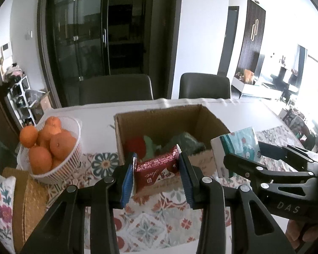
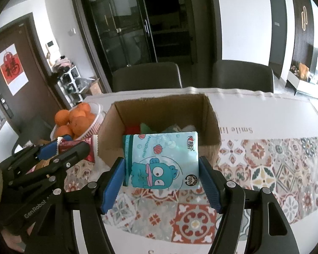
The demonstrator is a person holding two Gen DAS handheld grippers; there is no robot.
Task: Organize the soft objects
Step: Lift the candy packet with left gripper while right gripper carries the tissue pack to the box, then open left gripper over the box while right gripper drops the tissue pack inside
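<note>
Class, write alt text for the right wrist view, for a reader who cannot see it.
The right gripper clamps a teal cartoon tissue pack before an open cardboard box on a patterned tablecloth. At left, the left gripper holds a red snack packet near a basket of oranges.

Matt brown cardboard box [image 2: 159, 114]; glossy red foil snack packet [image 1: 156, 169]; shiny plastic tissue pack [image 2: 162, 160]; ribbed blue gripper pads [image 2: 109, 187].

Red snack packet [image 1: 156, 169] and teal tissue pack [image 2: 162, 159] held before box [image 2: 159, 110]
</note>
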